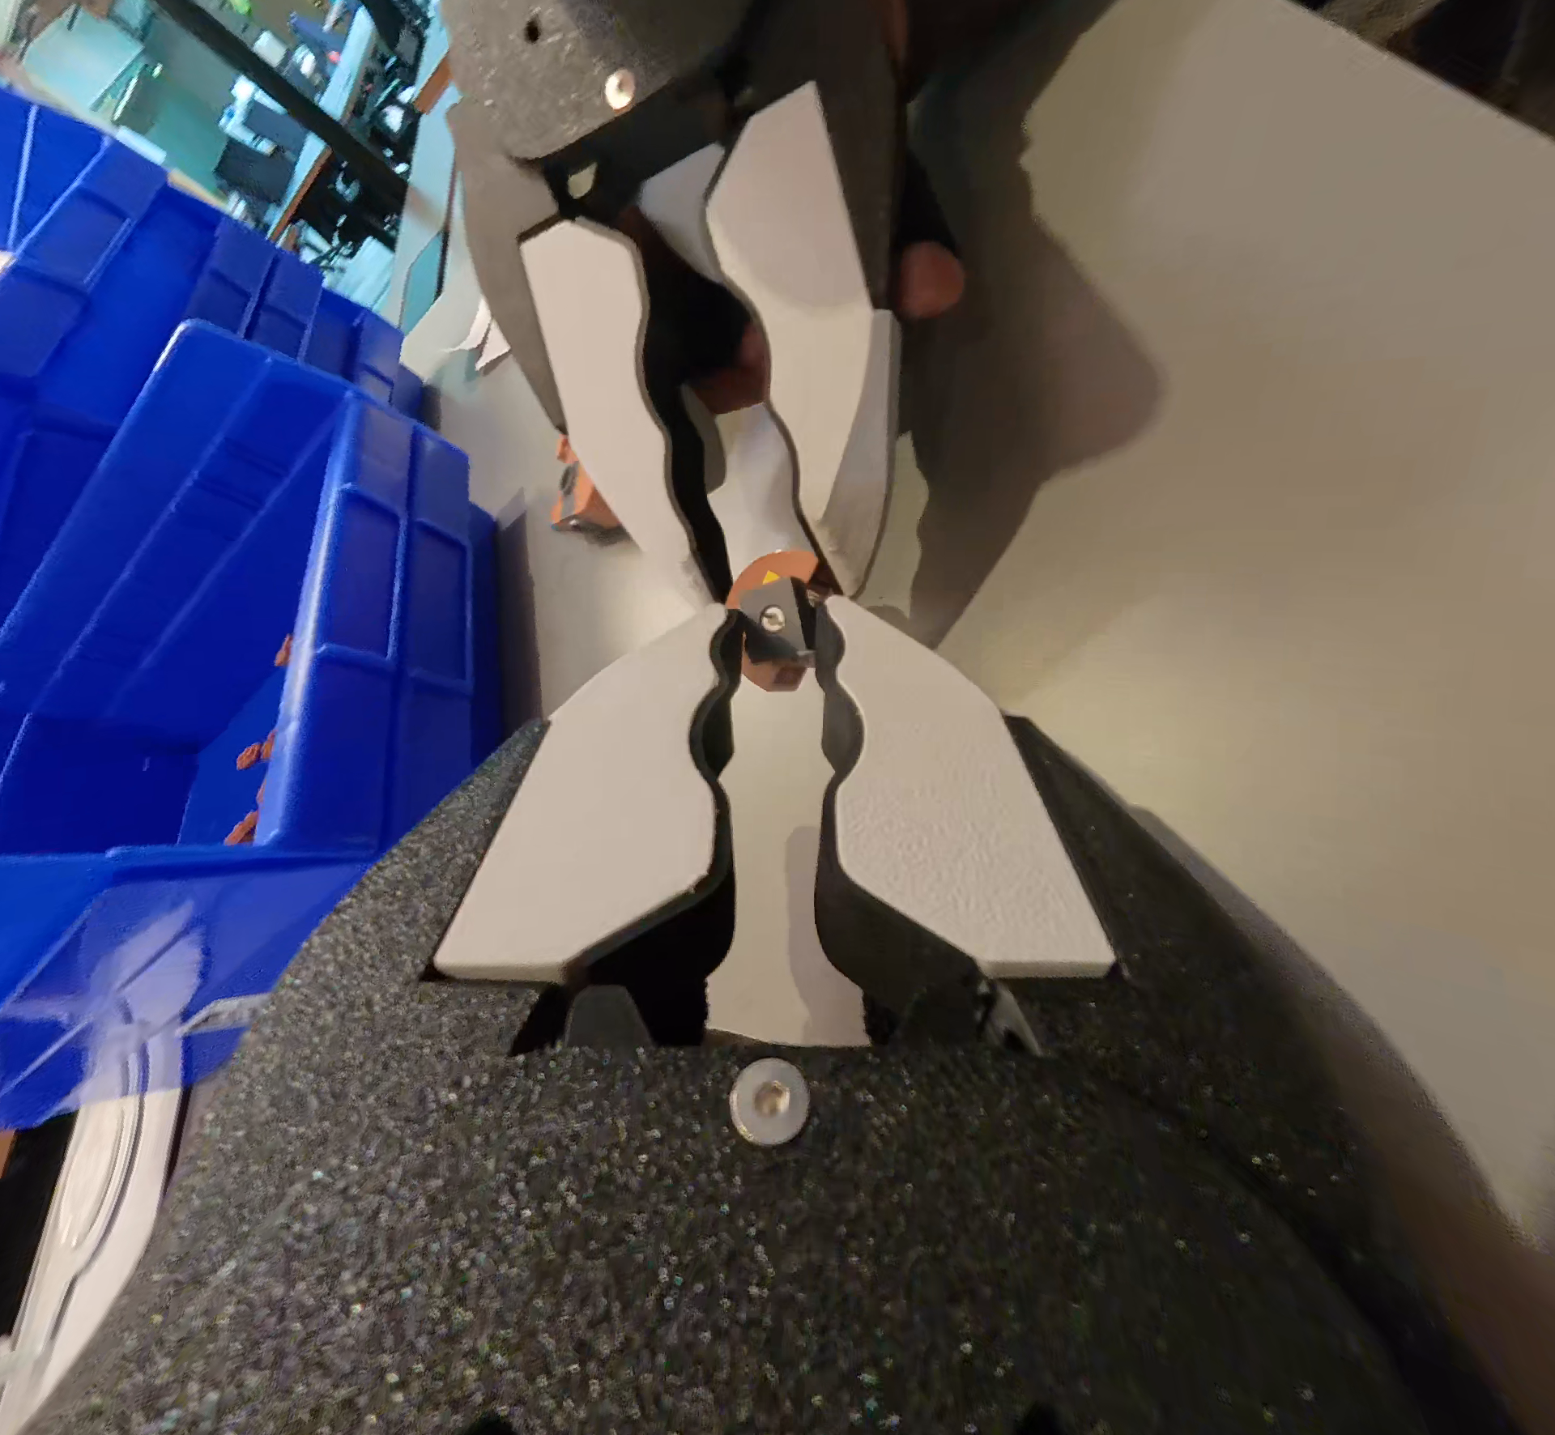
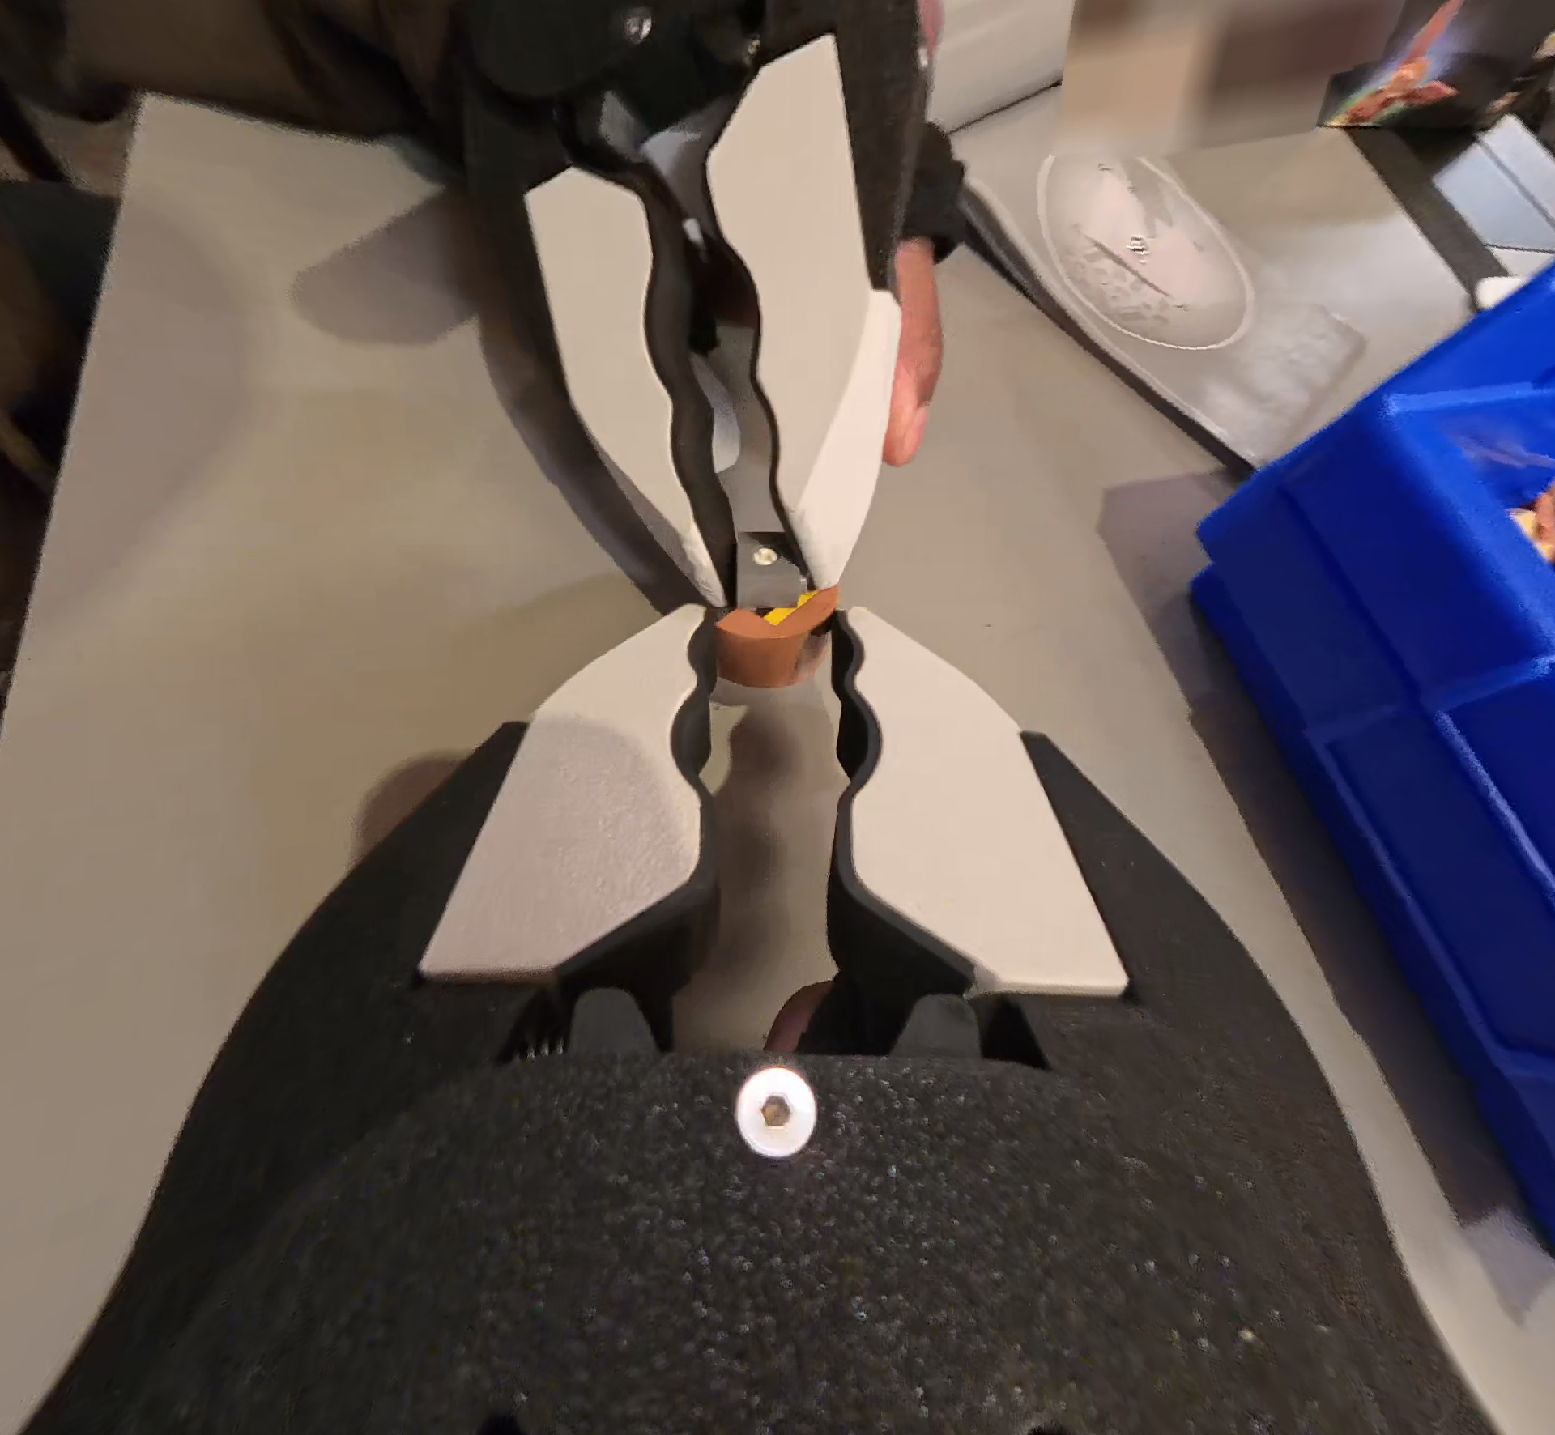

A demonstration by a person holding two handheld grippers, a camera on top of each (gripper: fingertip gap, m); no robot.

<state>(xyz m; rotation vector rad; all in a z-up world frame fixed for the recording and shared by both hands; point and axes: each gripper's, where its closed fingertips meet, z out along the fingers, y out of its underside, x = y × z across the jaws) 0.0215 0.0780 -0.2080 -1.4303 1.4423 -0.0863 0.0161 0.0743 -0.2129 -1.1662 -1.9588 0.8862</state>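
Two black-and-grey claws, the left (image 1: 778, 637) and the right (image 2: 770, 637), meet tip to tip over one grey counter (image 2: 252, 469). One brown plastic part with a dark grey block (image 2: 757, 650) sits between them. Several blue plastic bins (image 1: 210, 511) fill the left of the left wrist view; their exact number cannot be told.

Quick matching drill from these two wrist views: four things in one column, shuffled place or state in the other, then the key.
Things:
1. left tongs
2. right tongs
3. blue bin
4. grey tabletop

Places or states:
A. stands at the table's edge, small orange-brown bits inside
B. closed on the grey block with a screw
C. closed on the orange-brown round part
D. lies bare beneath both tongs

Pairs: 1-B, 2-C, 3-A, 4-D
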